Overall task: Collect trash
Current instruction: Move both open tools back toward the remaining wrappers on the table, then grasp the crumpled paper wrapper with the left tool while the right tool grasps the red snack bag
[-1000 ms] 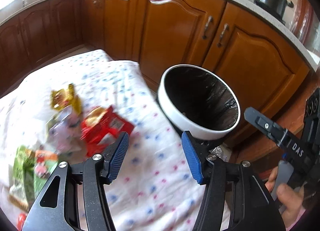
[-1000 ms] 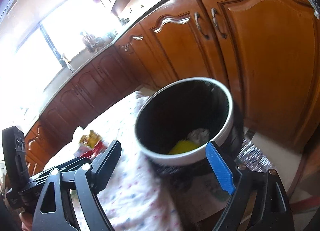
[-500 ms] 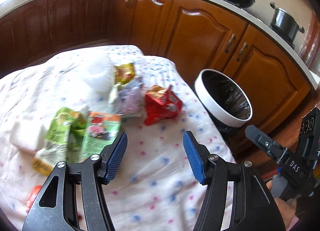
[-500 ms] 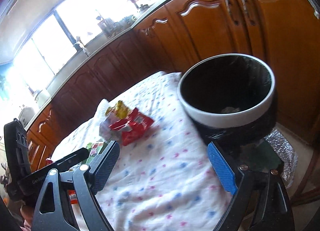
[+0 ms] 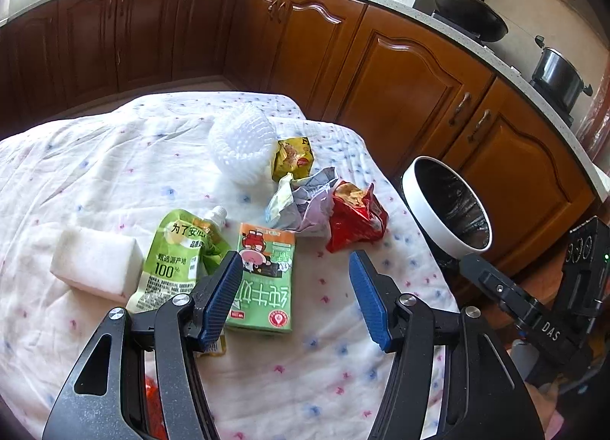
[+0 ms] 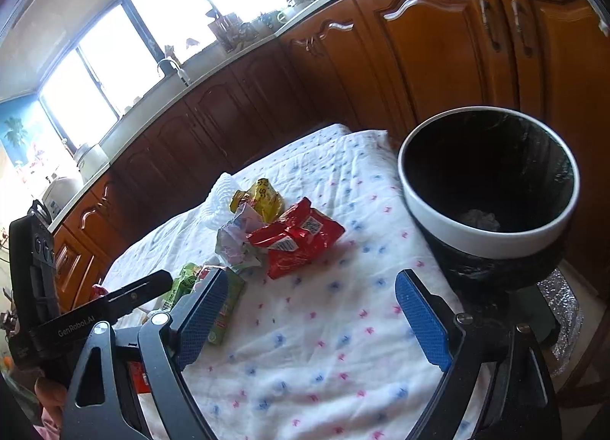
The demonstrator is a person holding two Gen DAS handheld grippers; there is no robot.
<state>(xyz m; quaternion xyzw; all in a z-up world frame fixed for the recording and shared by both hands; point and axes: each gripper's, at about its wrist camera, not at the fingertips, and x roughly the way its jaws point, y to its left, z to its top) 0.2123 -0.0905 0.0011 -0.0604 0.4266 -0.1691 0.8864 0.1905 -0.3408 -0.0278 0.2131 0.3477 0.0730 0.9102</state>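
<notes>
Over the dotted white cloth (image 5: 114, 165), seen from the left wrist, the left gripper (image 5: 295, 297) hangs with its blue pads spread wide and nothing between them; the green carton (image 5: 267, 280) lies flat just past its left pad, touching the green spouted pouch (image 5: 179, 257), with a white sponge block (image 5: 95, 268) beside that. Further on sit a crumpled pale wrapper (image 5: 305, 203), a red snack bag (image 5: 354, 219), a yellow packet (image 5: 291, 161) and a white foam net (image 5: 242, 146), bunched close together. The white-rimmed bin (image 5: 444, 211), black-lined, stands off the cloth's right edge before brown cabinets (image 5: 411, 85). From the right wrist, the right gripper (image 6: 318, 320) is likewise spread and empty above bare cloth (image 6: 324, 344); the red snack bag (image 6: 297, 241) lies ahead, glossy and creased, touching the pale wrapper (image 6: 238, 245), with the yellow packet (image 6: 263, 198) behind. The bin (image 6: 488, 238) stands near on the right, something pale at its bottom.
</notes>
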